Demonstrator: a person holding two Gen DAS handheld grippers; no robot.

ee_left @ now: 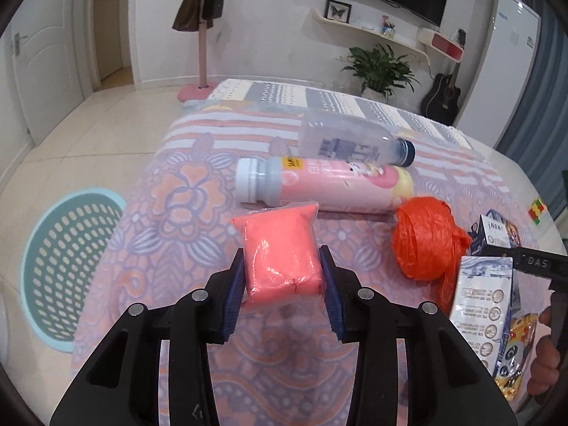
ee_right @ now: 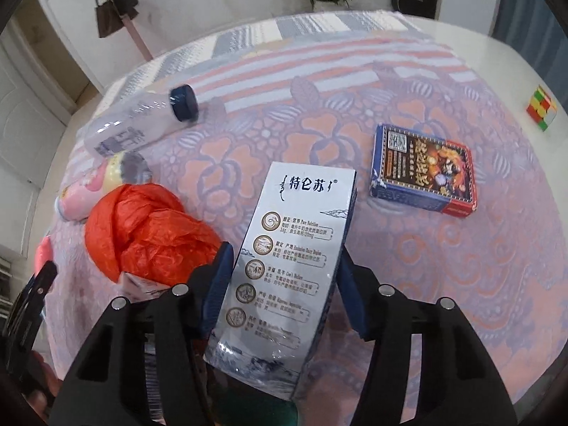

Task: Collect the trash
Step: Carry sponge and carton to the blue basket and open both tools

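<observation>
My left gripper [ee_left: 282,261] is shut on a pink plastic packet [ee_left: 280,254] held just above the patterned cloth. My right gripper [ee_right: 284,252] is shut on a white and blue milk carton [ee_right: 287,259], which also shows in the left wrist view [ee_left: 482,294]. On the cloth lie a clear bottle with a dark blue cap [ee_left: 351,140] [ee_right: 138,124], a pink bottle with a grey cap [ee_left: 319,184] [ee_right: 88,188], and a crumpled orange plastic bag [ee_left: 427,238] [ee_right: 149,230]. A blue and red card box [ee_right: 424,170] lies to the right.
A teal perforated basket [ee_left: 67,259] stands on the floor left of the table. A colour cube [ee_right: 541,112] [ee_left: 536,209] sits near the table's right edge. A small dark box [ee_left: 495,236] lies beside the orange bag. A coat stand, plant and guitar stand behind.
</observation>
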